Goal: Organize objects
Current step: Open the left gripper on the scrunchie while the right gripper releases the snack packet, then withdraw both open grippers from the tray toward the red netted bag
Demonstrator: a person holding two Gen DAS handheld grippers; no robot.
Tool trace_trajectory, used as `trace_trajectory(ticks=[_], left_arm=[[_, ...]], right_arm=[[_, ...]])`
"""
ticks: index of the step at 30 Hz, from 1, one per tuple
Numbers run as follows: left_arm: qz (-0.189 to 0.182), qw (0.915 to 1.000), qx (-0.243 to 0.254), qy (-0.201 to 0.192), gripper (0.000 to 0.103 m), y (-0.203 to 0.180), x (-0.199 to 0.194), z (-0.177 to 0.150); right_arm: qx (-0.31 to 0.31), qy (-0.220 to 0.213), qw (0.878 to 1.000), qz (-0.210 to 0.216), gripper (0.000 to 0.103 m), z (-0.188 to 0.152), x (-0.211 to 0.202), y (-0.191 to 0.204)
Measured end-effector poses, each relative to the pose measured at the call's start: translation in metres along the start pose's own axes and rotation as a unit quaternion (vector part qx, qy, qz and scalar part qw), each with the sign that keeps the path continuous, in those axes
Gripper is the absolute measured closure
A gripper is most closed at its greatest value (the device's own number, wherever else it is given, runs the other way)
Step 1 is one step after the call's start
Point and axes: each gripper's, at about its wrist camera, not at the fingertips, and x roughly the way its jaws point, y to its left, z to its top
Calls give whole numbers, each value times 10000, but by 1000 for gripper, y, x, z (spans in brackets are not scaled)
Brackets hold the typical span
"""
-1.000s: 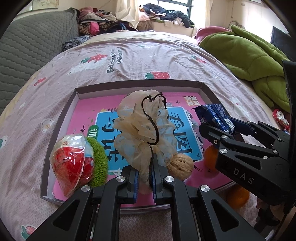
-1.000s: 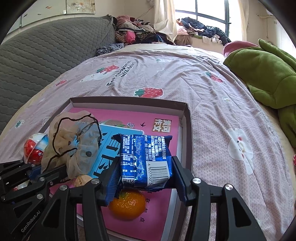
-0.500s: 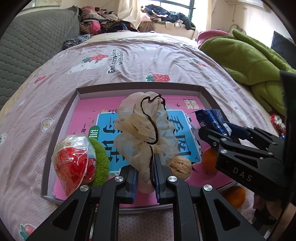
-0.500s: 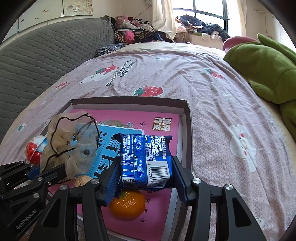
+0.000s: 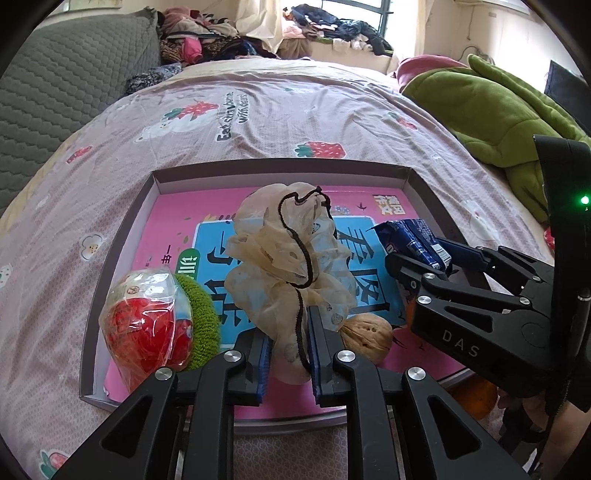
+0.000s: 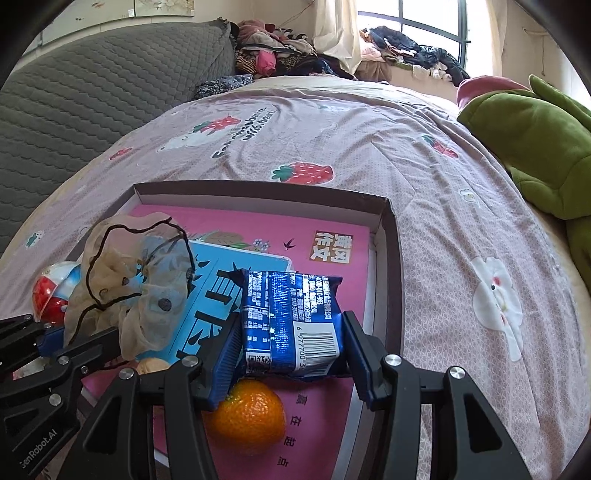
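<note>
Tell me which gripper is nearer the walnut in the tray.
Left. The left gripper has the walnut right beside its fingers, which are opening around the mesh pouch. The right gripper holds the blue packet farther off.

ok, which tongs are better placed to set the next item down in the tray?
Probably right: right tongs grip the blue snack packet just above the tray. Left tongs are already opening around the mesh pouch.

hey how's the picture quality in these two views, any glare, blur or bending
Left wrist view: sharp up close, strong fisheye bending of the tray edge, window blown out white. Right wrist view: barcode on the blue snack packet crisp, bedsheet bulges, soft daylight, faint shadows, dark corners.
</note>
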Motion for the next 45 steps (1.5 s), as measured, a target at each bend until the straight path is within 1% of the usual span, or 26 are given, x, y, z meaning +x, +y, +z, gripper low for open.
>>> trace_trajectory(ticks=[8, 10, 12, 15, 20, 22, 24, 26, 28, 36, 45], left_arm=[[30, 10000, -13, 33, 79, -1, 3, 1], [35, 10000, -33, 34, 75, 0, 3, 2], [106, 9999, -3, 30, 73, 0, 2, 2], [151, 9999, 1, 25, 66, 0, 1, 2], [168, 9998, 49, -16, 62, -1, -5, 2], [172, 9998, 64, -42, 54, -2, -8, 2], [176, 9998, 50, -86, 52, -1, -13, 2], [162, 9998, 36, -111, 51, 0, -17, 3], [140, 9998, 27, -132, 48, 1, -21, 3], [150, 9995, 54, -258, 45, 1, -42, 4], [224, 9989, 50, -414, 45, 4, -66, 2]], right_arm=[[-14, 25, 10000, -35, 50, 1, 2, 1], [-7, 42, 10000, -23, 50, 1, 2, 0], [6, 49, 10000, 4, 50, 1, 2, 0], [41, 59, 10000, 38, 50, 1, 1, -1], [79, 63, 9999, 33, 49, 1, -1, -1], [83, 47, 9999, 36, 49, 1, -2, -2], [88, 3, 9999, 54, 48, 2, -6, -2], [55, -53, 10000, 53, 43, 4, -11, -1], [25, -95, 10000, -10, 41, 5, -16, 1], [-42, -310, 9995, 1, 41, 11, -42, 5], [-49, -484, 9988, 25, 40, 12, -67, 10]])
